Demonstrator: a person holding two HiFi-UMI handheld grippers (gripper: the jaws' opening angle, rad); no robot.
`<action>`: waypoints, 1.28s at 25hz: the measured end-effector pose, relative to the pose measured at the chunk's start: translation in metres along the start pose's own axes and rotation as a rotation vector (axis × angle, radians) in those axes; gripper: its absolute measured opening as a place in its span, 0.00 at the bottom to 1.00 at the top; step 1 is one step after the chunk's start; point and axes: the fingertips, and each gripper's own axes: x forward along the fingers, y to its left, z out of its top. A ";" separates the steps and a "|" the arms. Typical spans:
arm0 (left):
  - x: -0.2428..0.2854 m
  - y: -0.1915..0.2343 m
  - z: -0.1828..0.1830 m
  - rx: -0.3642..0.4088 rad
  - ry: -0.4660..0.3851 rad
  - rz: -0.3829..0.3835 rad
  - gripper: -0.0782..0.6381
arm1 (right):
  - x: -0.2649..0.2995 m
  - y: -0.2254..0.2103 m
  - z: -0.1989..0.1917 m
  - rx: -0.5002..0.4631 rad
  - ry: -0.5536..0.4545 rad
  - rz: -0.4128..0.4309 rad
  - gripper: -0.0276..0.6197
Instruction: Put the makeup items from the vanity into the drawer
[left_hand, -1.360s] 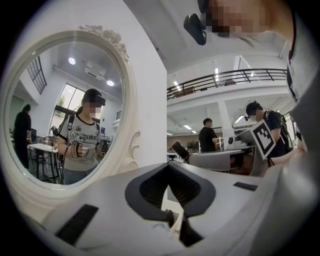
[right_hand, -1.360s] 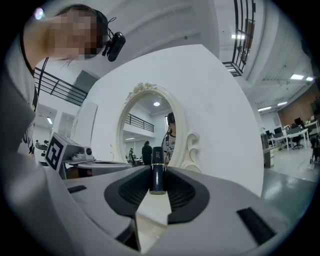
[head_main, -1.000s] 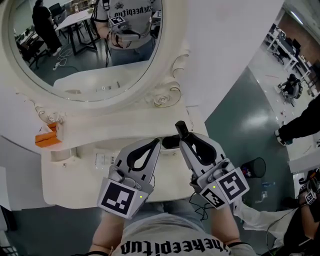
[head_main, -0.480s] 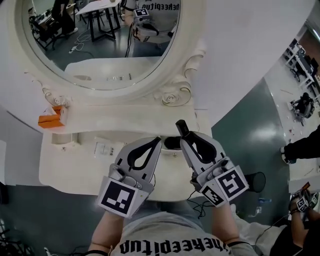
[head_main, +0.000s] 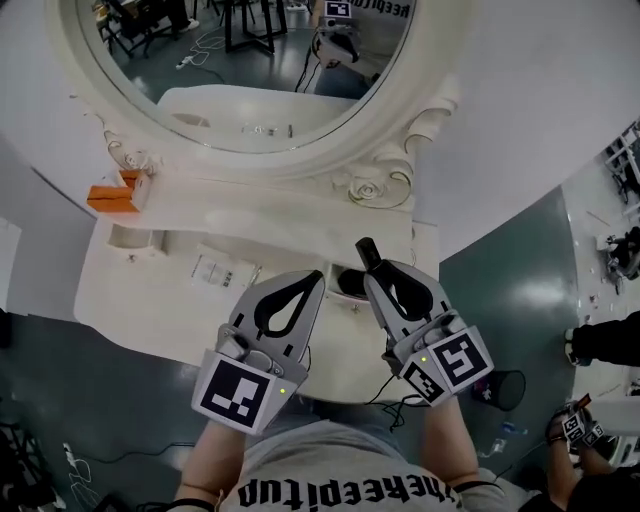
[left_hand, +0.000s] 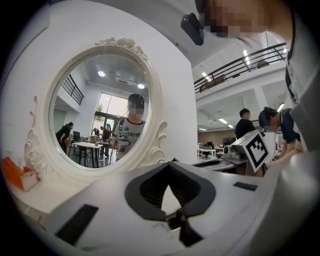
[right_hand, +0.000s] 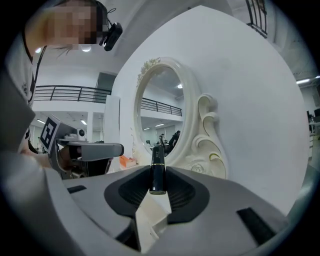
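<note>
Right gripper (right_hand: 158, 176) jaws clamp a slim dark makeup tube (right_hand: 158, 171), which stands upright and pokes out past the tips. Left gripper (left_hand: 170, 163) jaws are closed tip to tip with nothing between them. In the head view both grippers hang side by side over the front edge of the white vanity surface (head_main: 150, 305). Flat white packet (head_main: 225, 272) lies left of them. Orange box (head_main: 110, 197) at far left, oval mirror (head_main: 250, 70) behind.

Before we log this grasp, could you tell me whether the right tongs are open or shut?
Shut: the right tongs clamp a slim black makeup tube, whose end sticks out past their tips.
</note>
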 end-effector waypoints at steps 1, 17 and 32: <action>0.000 0.001 -0.001 -0.004 0.003 0.012 0.17 | 0.002 -0.001 -0.005 -0.003 0.014 0.009 0.23; -0.012 0.013 -0.020 -0.052 0.042 0.145 0.17 | 0.024 -0.008 -0.095 -0.045 0.242 0.108 0.23; -0.021 0.015 -0.036 -0.065 0.059 0.187 0.17 | 0.028 -0.013 -0.150 -0.113 0.377 0.107 0.23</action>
